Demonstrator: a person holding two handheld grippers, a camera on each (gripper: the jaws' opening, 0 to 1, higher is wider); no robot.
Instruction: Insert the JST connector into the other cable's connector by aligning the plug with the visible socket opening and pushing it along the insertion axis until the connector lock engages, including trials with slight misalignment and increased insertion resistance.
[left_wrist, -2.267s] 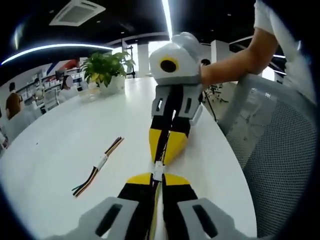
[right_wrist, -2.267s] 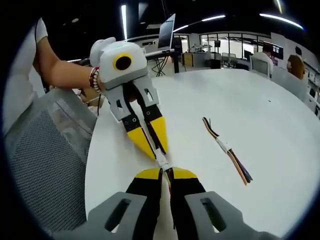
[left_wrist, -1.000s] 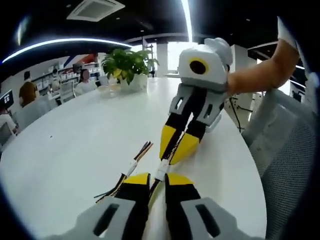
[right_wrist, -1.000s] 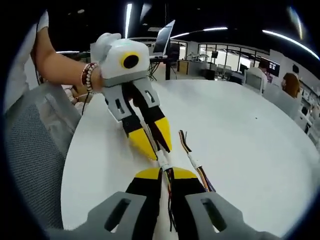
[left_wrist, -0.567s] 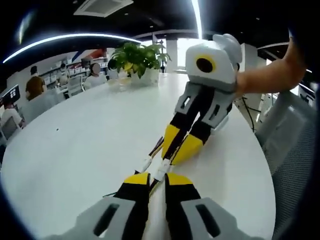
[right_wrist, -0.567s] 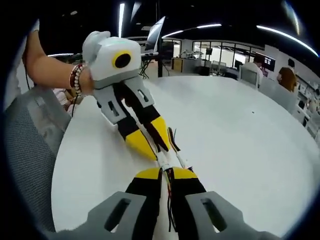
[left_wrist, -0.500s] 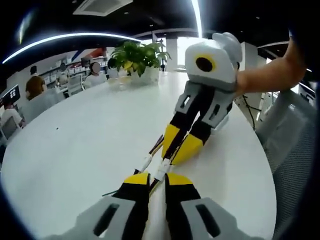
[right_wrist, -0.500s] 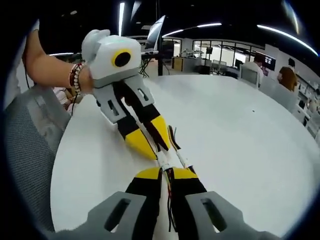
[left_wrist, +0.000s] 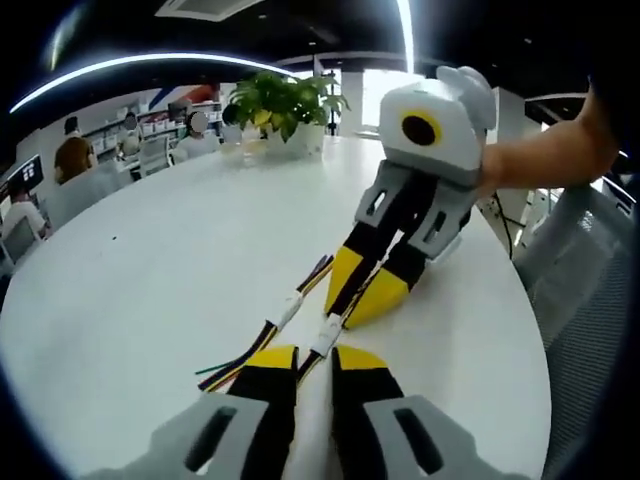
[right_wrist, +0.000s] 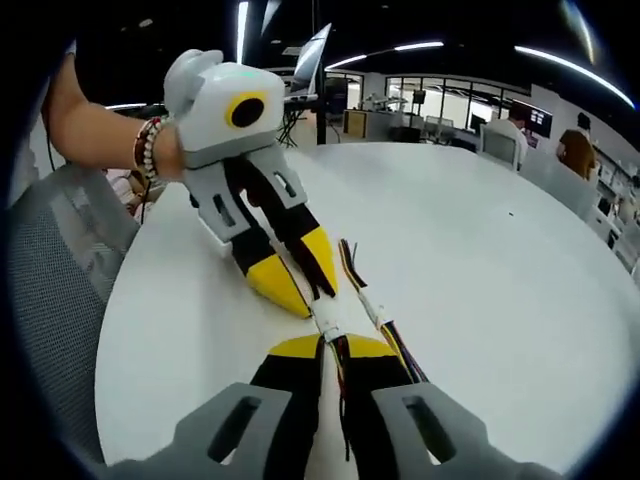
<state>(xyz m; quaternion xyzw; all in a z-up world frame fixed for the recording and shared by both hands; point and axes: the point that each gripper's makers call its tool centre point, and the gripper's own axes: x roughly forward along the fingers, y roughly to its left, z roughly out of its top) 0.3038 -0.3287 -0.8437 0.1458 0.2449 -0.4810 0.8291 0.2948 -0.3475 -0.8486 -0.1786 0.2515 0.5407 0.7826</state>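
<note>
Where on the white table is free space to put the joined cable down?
Free: the wide table between the spare cable and the plant. Crowded: near the chair, where left gripper, right gripper and the joined connector meet.

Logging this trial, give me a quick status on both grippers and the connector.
Left gripper and right gripper both shut on cable ends, tip to tip. White connector bridges them; lock state unclear. Spare cable lies alongside on white table.

No text, label or number can be read anywhere.
</note>
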